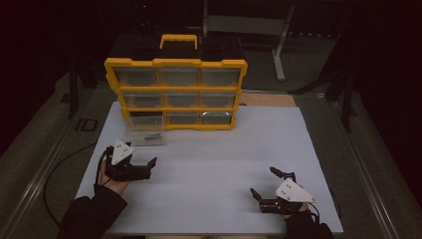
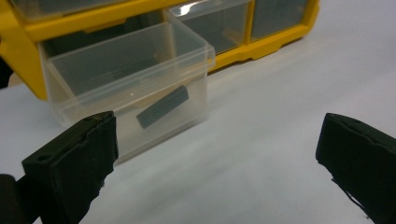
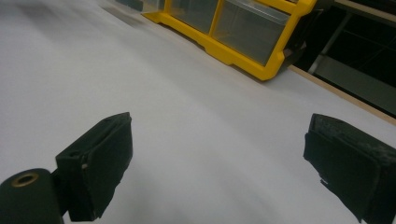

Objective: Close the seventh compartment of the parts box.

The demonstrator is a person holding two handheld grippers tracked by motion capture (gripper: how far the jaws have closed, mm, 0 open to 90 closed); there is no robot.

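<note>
grippers: two spread, left gripper (image 1: 149, 167), right gripper (image 1: 262, 183), one drawer (image 2: 135, 88) out

— What is being shown beyond the work itself?
— A white tabletop (image 1: 209, 164) is being lit from above, and a grey metal frame (image 1: 249, 25) is being glimpsed in the dark behind it.

Two black grippers, left gripper (image 1: 147, 165) and right gripper (image 1: 263, 182), each with a grey three-cornered plate on top, chunky black jaws with worn soft pads, a small brass ring, thin black cables, dark long sleeves (image 1: 89, 215)
</note>
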